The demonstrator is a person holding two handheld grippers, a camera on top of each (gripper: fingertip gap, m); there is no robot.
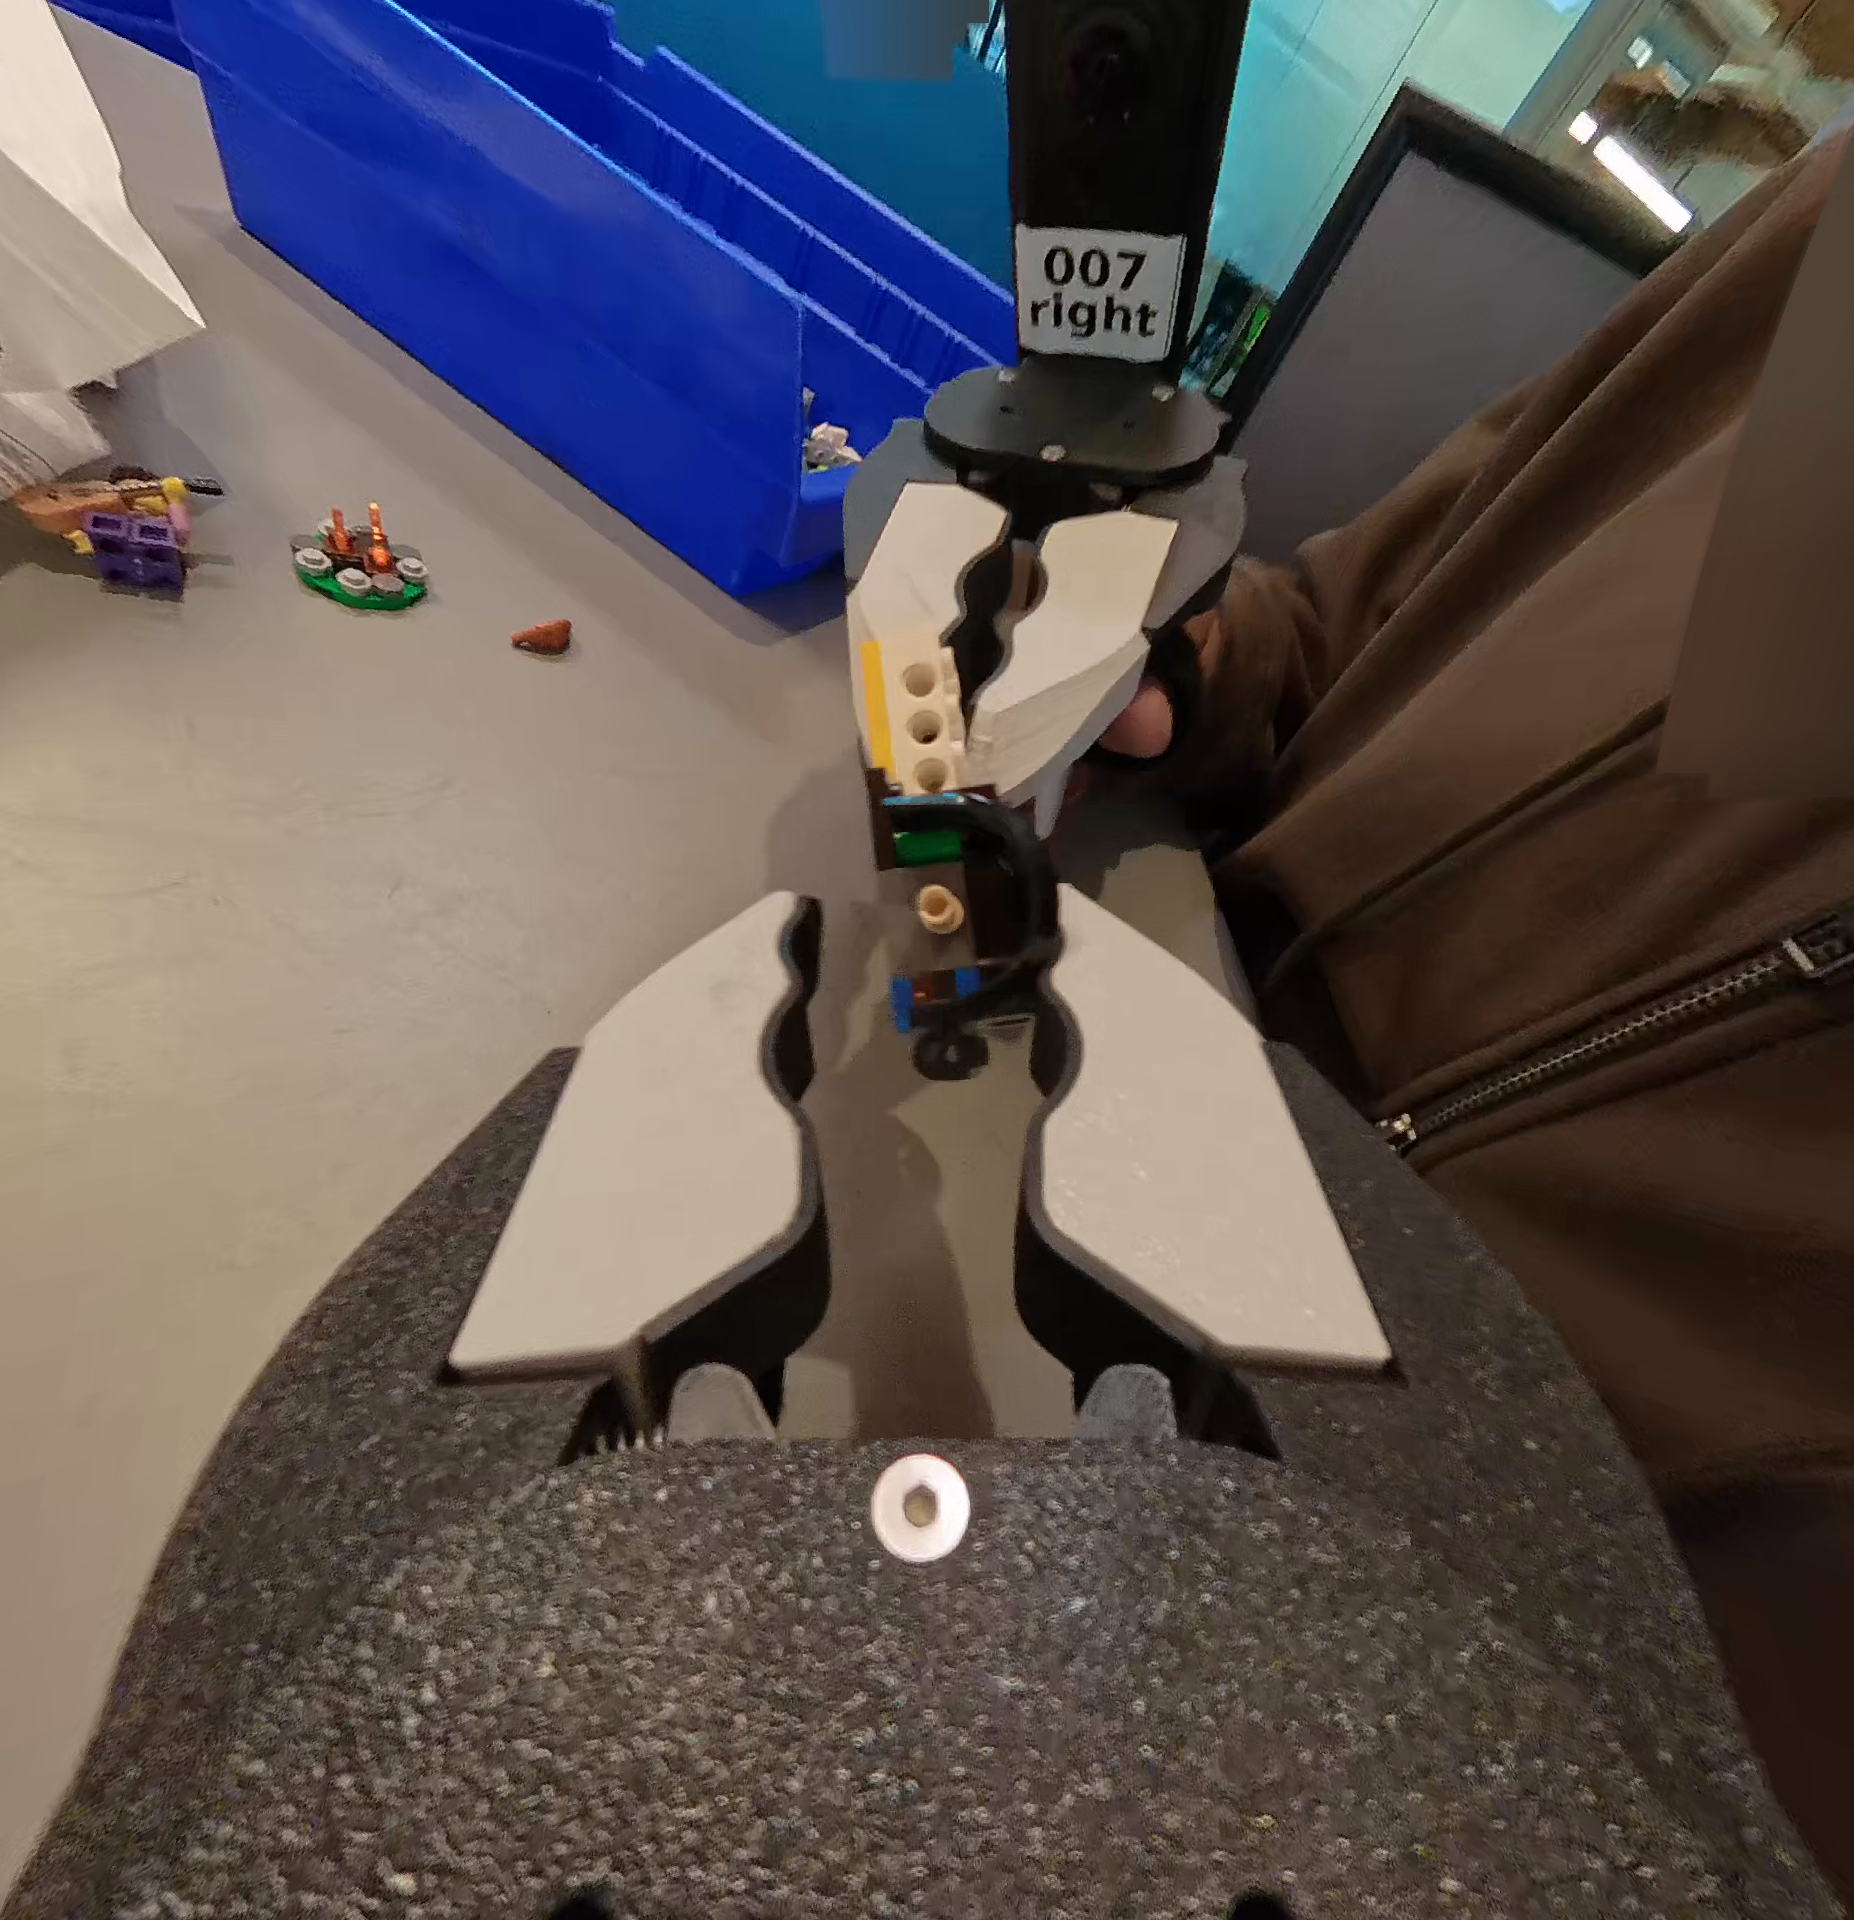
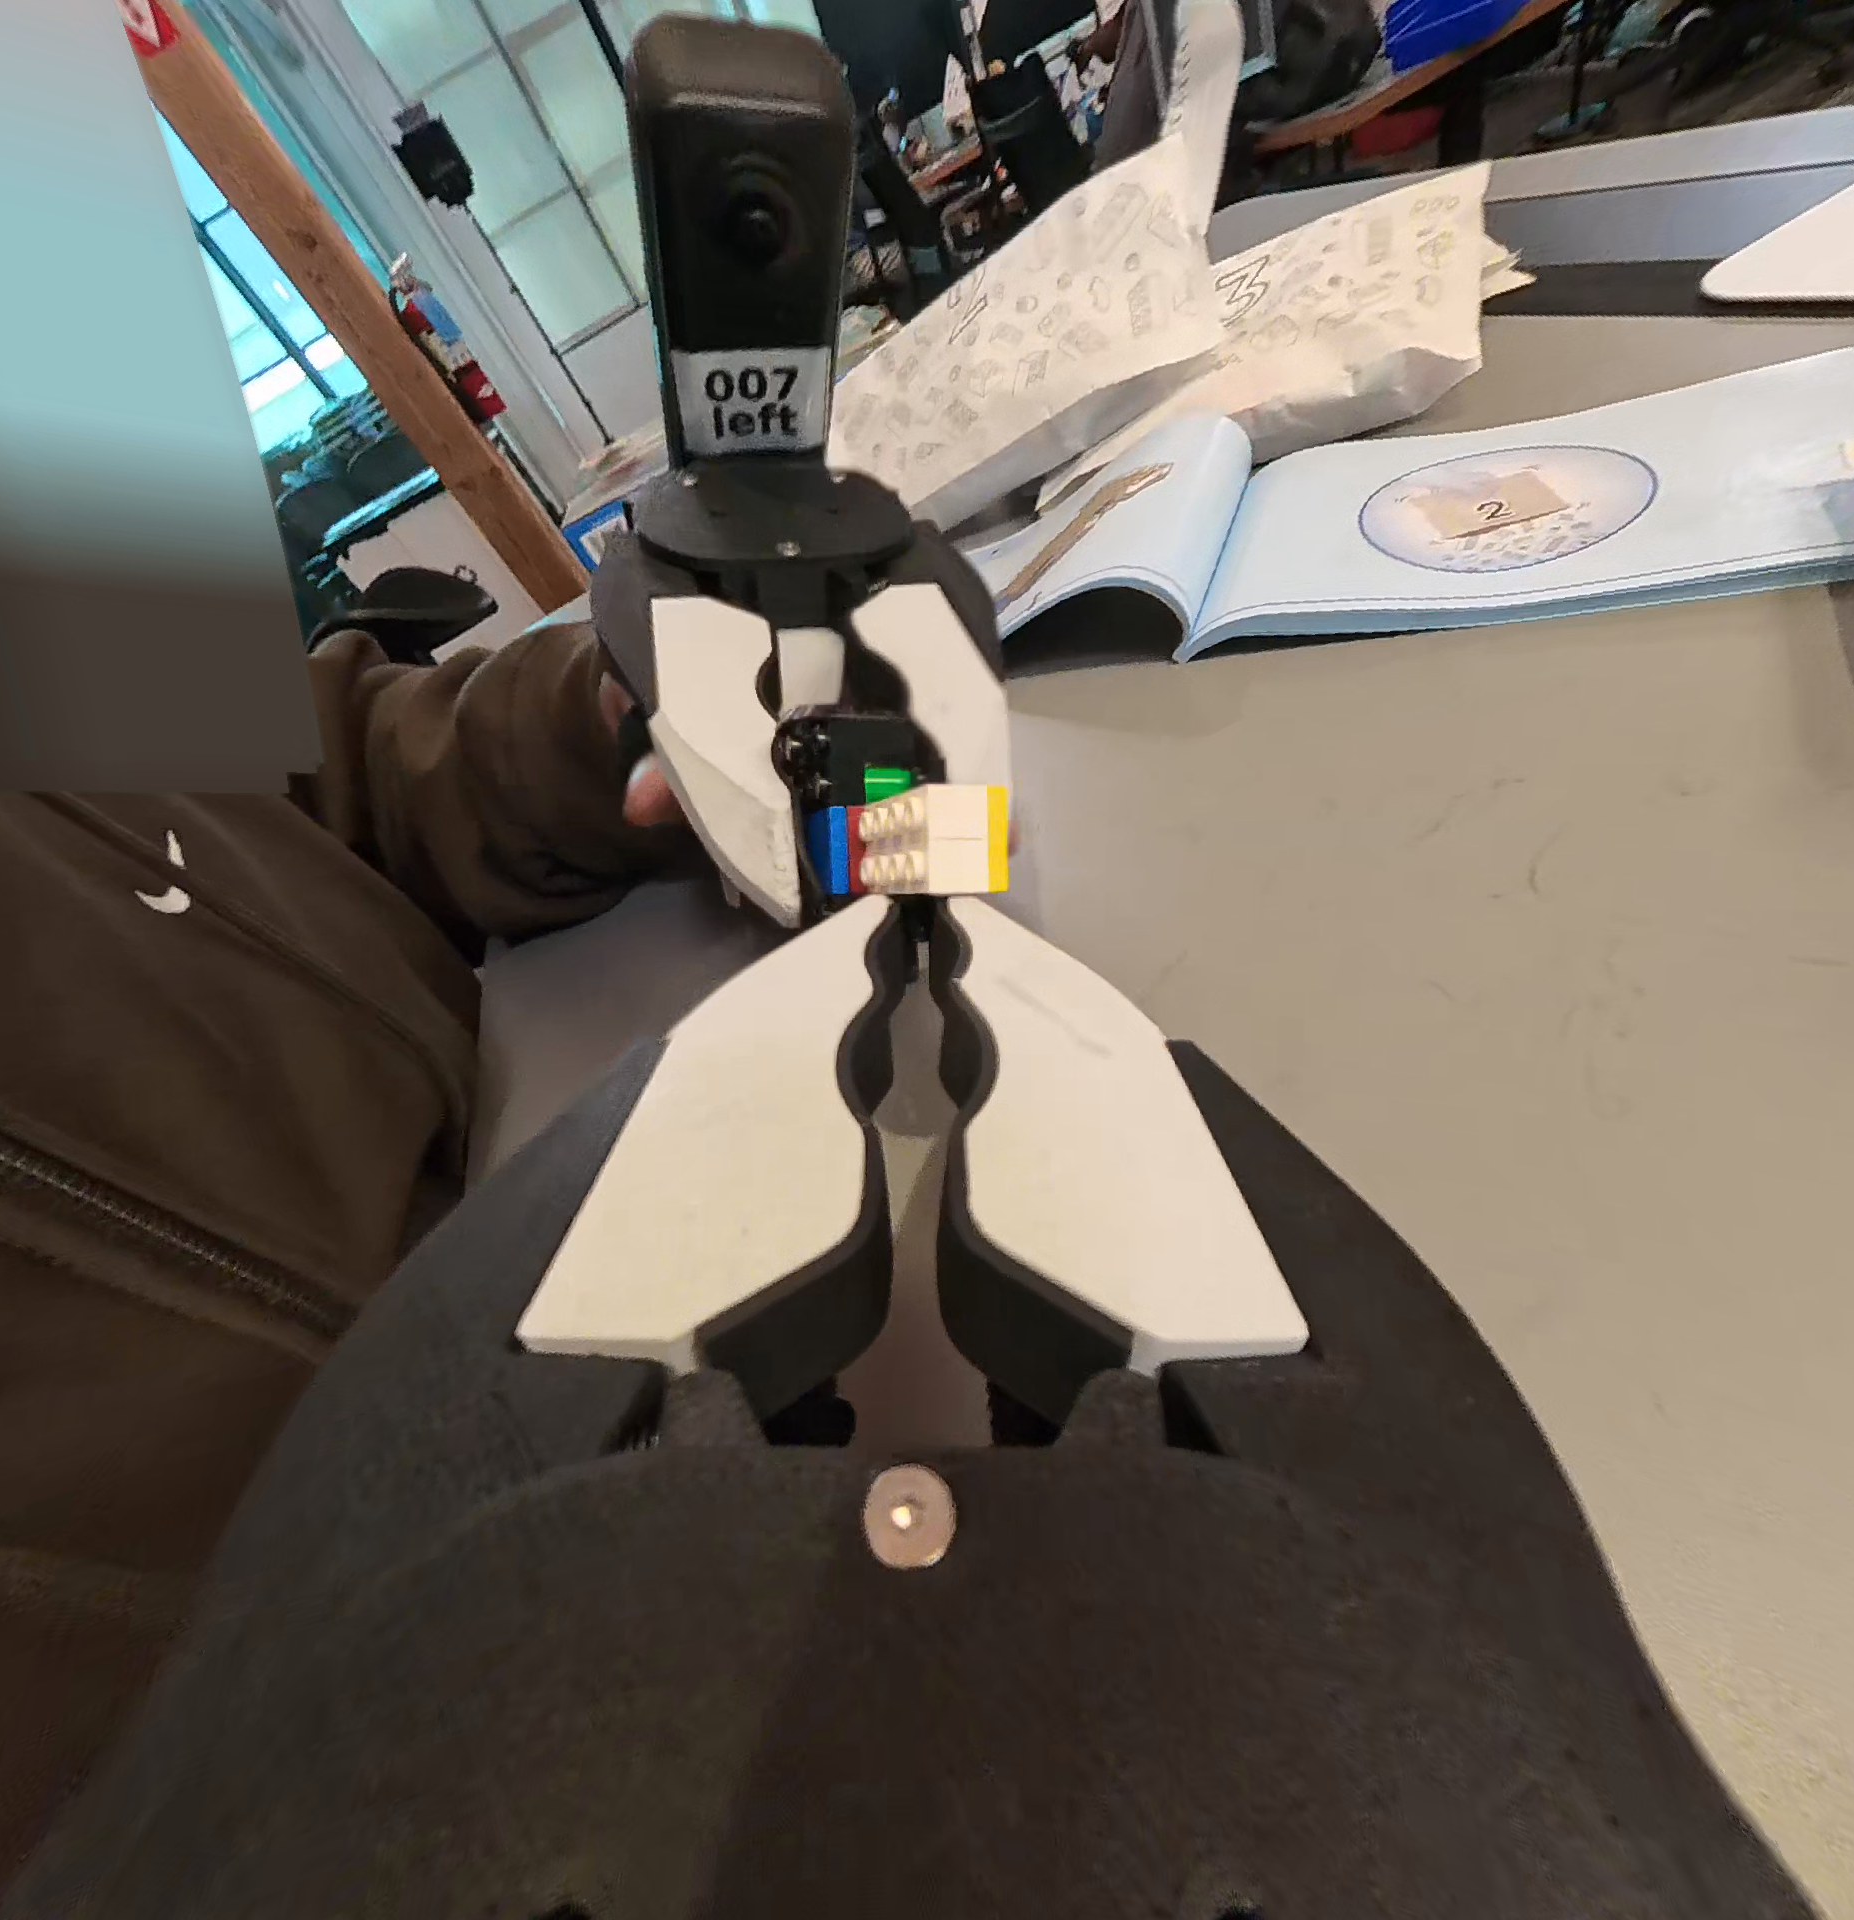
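Observation:
A small brick model (image 1: 928, 727) of white, yellow, brown, green, blue and black pieces hangs in the air above the grey table (image 1: 279, 831). My right gripper (image 1: 964, 717) comes in from the far side and is shut on the model's white end. In the right wrist view its fingertips (image 2: 907, 920) pinch a thin black part under the model (image 2: 964, 842). My left gripper (image 1: 933, 925) is open. The model's lower end sits between its fingers, with a clear gap on the left side. The left gripper also shows in the right wrist view (image 2: 881, 831).
Blue bins (image 1: 549, 270) stand at the back of the table. A purple brick figure (image 1: 133, 535), a green base with orange pieces (image 1: 360, 566) and a brown piece (image 1: 542, 636) lie at the left. An open booklet (image 2: 1474, 520) and paper bags (image 2: 1110, 312) lie beyond. A person's brown jacket (image 1: 1525, 831) is close.

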